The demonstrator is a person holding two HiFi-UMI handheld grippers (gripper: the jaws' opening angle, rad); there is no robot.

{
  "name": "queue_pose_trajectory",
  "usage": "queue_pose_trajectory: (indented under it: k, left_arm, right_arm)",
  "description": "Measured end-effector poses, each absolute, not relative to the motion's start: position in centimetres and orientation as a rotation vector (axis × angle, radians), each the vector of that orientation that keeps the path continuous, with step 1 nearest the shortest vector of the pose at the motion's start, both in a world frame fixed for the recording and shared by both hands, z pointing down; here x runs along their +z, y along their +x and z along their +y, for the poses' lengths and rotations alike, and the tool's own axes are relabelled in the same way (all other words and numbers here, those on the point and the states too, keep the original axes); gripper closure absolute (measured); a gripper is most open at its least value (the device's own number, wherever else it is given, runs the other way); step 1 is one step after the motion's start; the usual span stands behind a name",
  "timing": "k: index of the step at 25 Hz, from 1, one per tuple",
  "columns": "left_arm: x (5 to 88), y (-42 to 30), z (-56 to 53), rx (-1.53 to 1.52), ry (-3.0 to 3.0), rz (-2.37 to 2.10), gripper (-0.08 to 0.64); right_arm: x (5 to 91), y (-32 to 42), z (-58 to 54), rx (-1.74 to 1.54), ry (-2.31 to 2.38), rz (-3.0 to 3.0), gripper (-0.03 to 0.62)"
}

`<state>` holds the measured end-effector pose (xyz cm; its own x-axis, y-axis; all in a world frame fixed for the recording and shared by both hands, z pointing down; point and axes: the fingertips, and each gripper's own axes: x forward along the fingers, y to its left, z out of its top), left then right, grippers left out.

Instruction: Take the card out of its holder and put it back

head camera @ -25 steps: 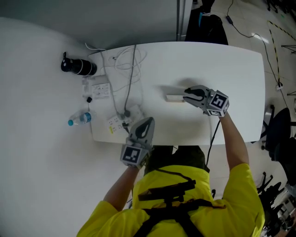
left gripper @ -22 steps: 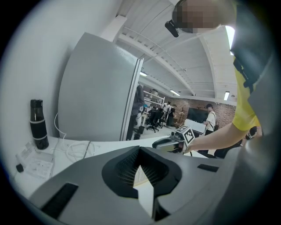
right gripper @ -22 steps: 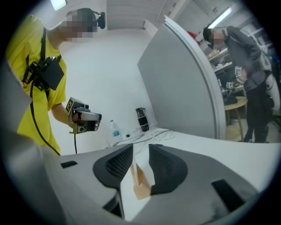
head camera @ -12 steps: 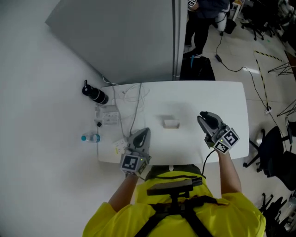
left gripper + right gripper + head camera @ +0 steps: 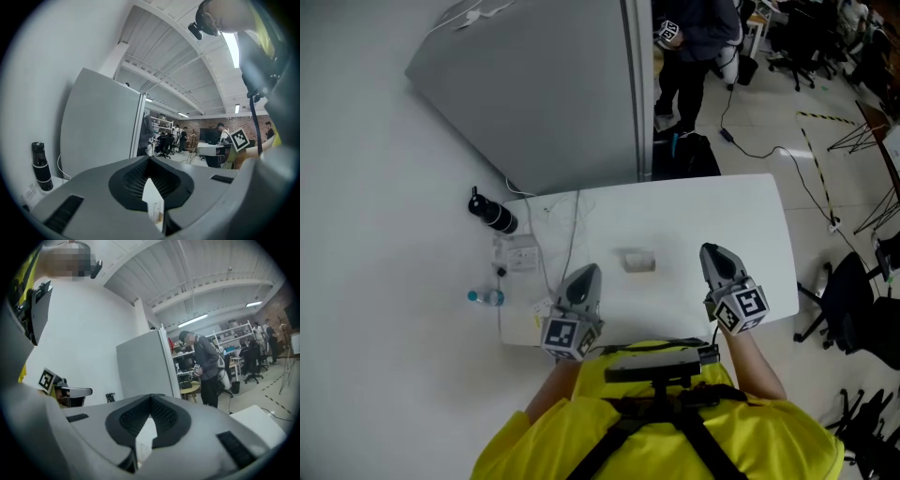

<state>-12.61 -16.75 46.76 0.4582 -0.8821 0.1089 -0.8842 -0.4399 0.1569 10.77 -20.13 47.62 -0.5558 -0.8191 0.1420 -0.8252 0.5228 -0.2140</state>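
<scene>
The small white card holder (image 5: 636, 261) lies near the middle of the white table (image 5: 750, 216); I cannot tell whether the card is in it. My right gripper (image 5: 711, 249) hangs above the table's near right part, well clear of the holder. Its jaws have just been closing and now meet with nothing between them (image 5: 151, 397). My left gripper (image 5: 588, 270) is raised over the near left edge, jaws together and empty (image 5: 149, 159). Both point almost level, away from my body.
A black bottle (image 5: 492, 216), a power strip with white cables (image 5: 517, 253) and a water bottle (image 5: 486, 297) sit at the table's left end. A grey partition (image 5: 544, 94) stands behind the table. A person (image 5: 694, 37) stands beyond it; office chairs (image 5: 853, 300) are at the right.
The right gripper left the holder, pulled back toward my body and rose, and its jaws closed empty. The left gripper also rose. The head view now sees the table from farther away.
</scene>
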Motion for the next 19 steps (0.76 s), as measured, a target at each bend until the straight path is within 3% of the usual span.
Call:
queue_pose_trajectory:
  k: [19]
  left_arm:
    - [47.1, -12.5, -18.0, 0.042, 2.512, -1.508, 0.555]
  right_arm:
    - [47.6, 9.6, -18.4, 0.380, 1.550, -2.666, 0.586]
